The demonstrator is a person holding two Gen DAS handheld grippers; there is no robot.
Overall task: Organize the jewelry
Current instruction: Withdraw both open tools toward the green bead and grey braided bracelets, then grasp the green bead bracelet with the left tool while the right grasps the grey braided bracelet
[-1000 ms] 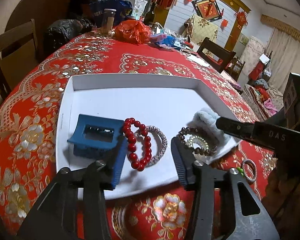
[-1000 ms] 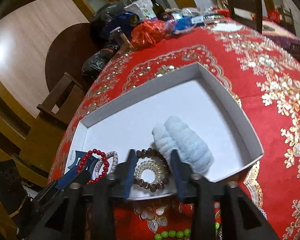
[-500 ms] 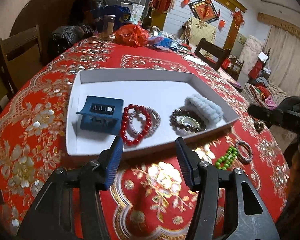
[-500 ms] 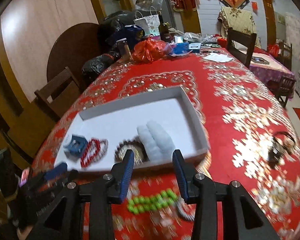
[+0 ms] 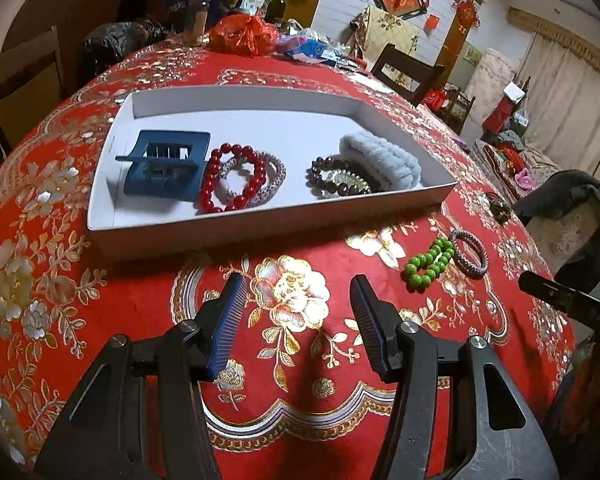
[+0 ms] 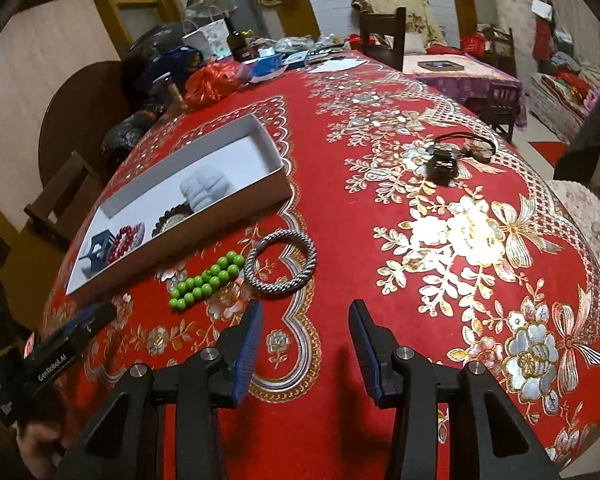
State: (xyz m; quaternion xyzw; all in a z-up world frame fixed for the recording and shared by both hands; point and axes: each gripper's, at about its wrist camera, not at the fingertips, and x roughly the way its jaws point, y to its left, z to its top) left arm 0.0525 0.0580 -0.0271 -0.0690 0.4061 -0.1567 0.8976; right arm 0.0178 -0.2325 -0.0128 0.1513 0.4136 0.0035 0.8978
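We hold both grippers low over the red tablecloth with gold flower embroidery [image 5: 148, 300], each empty. Left gripper [image 5: 298, 292]: blue ribbed fingers [image 5: 230, 312] spread wide apart. Right gripper [image 6: 305, 320]: fingers likewise apart, gripping nothing.

Shallow white cardboard tray [image 5: 260, 224] sits ahead of the left gripper. Inside, left to right: blue plastic claw hair clip [image 5: 164, 170], red bead bracelet [image 5: 230, 178] lying over a pale braided bangle [image 5: 274, 178], dark brown bead bracelet [image 5: 332, 178] ringing a clear coil hair tie [image 5: 346, 178], pale blue fluffy scrunchie [image 5: 380, 160] touching it on the far right.

Outside the tray, near its right corner, on the cloth: green bead bracelet [image 6: 206, 280] touching a grey braided cord bracelet [image 6: 280, 266], just beyond the right gripper's left finger. Farther right, well apart, a dark hair tie with a black ornament [image 6: 444, 162].

Writing: "GenRobot.AI" on the left gripper's body [image 6: 52, 368], seen at the near left in the right wrist view. Lettering on the right gripper's arm [image 5: 568, 304] in the left wrist view is too blurred to read.
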